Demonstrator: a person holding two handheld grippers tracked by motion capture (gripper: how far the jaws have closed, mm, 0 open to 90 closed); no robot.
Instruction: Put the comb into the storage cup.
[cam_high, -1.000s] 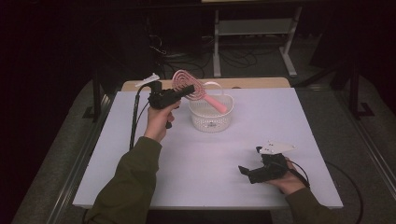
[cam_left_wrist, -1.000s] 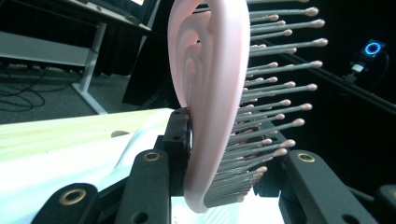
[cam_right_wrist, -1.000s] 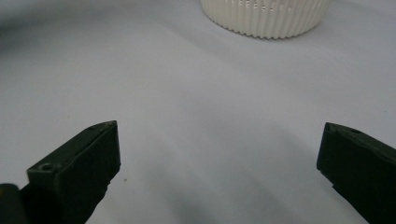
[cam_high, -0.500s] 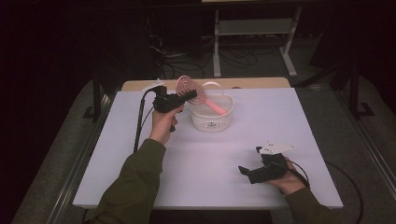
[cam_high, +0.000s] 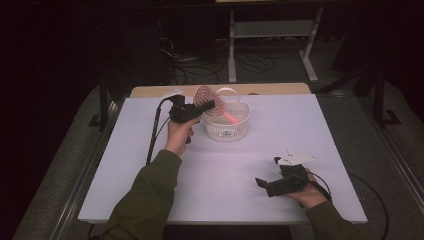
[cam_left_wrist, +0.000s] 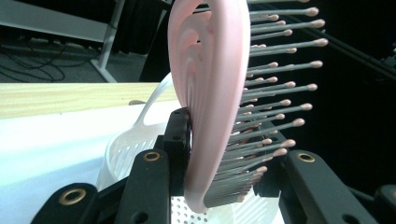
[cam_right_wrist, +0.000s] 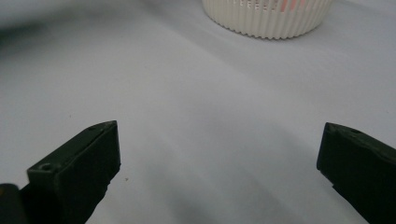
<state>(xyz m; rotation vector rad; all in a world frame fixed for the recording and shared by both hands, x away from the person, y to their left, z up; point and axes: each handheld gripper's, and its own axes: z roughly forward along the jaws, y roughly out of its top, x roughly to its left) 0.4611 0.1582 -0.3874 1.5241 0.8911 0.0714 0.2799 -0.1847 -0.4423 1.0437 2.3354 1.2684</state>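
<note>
One pink hairbrush, upper centre of the high view, clamped by its head in the left tongs; long axis slopes right and down, handle inside the white basket. Right tongs, lower right, gape wide and empty on the table, well apart.

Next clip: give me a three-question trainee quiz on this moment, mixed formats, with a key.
1. True or false: the left gripper grips a pink brush.
2. Where is the brush's handle? A) flat on the table B) inside the white basket C) in the right gripper
3. Fill in: the right gripper's fingers are ____ with nothing between them.

Key: 1 true. 2 B, the handle slants down into the basket. 3 open.
</note>
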